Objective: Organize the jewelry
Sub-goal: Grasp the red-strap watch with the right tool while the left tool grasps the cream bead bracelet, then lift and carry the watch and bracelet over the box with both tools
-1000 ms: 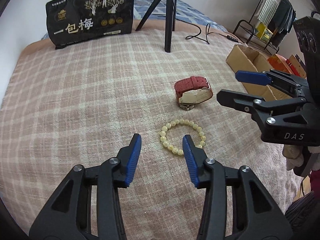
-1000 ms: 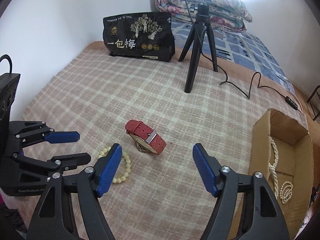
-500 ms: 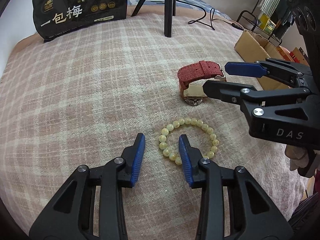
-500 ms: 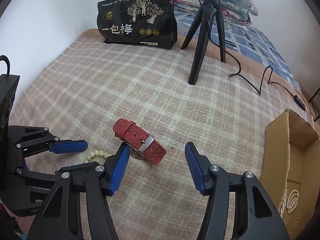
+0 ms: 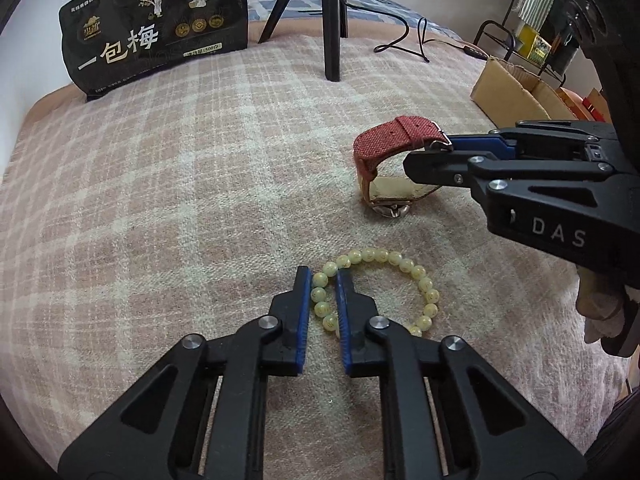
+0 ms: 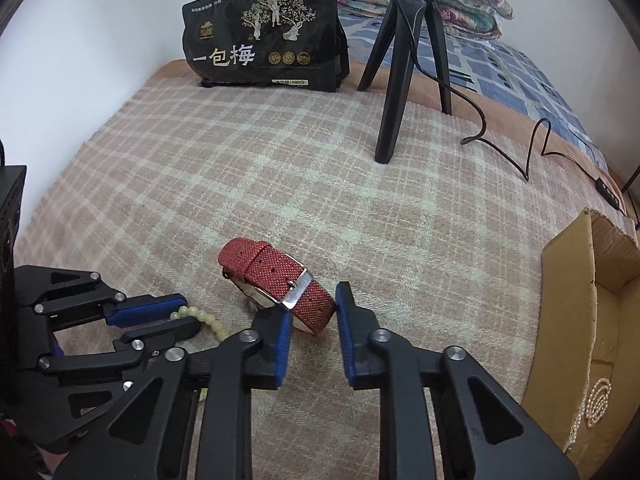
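Note:
A pale yellow bead bracelet (image 5: pixel 394 257) lies on the plaid blanket (image 5: pixel 180 200). My left gripper (image 5: pixel 322 273) is shut on its left side, with beads pinched between the blue pads. In the right wrist view the left gripper (image 6: pixel 188 314) sits low on the left, and the bracelet (image 6: pixel 200 314) shows beside its pads. A red woven-strap watch (image 6: pixel 260 260) stands on edge beside it. My right gripper (image 6: pixel 312 300) is closing on the buckle end of the strap, and both pads touch the strap's edges. The left wrist view shows the watch (image 5: pixel 384 136) with the right gripper (image 5: pixel 430 151) clamped across its strap.
A cardboard box (image 6: pixel 568 280) at the right edge holds a pearl necklace (image 6: pixel 596 400). A black tripod (image 6: pixel 394 92) stands mid-blanket, with a cable (image 6: pixel 532 148) trailing to its right. A black printed bag (image 6: pixel 264 40) stands at the back. Folded bedding lies behind it.
Both grippers came down and closed. The left one went from wide open in front of the bracelet to pinching its beads. The right one narrowed onto the watch strap.

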Demonstrator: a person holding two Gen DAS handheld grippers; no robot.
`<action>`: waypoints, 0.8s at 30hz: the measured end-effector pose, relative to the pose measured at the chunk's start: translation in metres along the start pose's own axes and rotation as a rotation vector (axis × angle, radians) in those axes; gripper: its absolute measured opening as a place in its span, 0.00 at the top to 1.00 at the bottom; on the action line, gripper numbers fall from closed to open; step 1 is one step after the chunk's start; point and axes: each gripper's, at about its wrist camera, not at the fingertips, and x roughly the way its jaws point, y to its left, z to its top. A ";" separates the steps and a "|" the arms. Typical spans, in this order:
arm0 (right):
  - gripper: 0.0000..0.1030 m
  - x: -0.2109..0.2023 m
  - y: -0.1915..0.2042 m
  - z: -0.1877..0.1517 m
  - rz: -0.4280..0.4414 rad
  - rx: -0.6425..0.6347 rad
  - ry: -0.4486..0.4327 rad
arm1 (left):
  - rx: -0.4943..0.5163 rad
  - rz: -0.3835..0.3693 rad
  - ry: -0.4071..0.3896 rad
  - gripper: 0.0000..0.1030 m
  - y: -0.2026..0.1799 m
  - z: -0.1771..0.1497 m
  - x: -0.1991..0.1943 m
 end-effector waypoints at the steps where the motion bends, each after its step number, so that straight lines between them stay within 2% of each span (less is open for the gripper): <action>1: 0.82 0.000 0.000 0.000 0.001 0.002 -0.002 | 0.005 0.004 -0.002 0.93 -0.001 0.000 0.000; 6: 0.92 -0.002 -0.002 -0.002 0.004 0.014 -0.009 | 0.006 0.002 -0.017 0.95 -0.002 -0.001 -0.004; 9: 0.94 -0.005 -0.003 -0.002 -0.004 0.015 -0.019 | 0.015 0.009 -0.027 0.95 -0.004 -0.003 -0.008; 24: 0.95 -0.033 -0.008 -0.002 -0.048 0.014 -0.083 | 0.053 0.019 -0.115 0.95 -0.014 -0.007 -0.046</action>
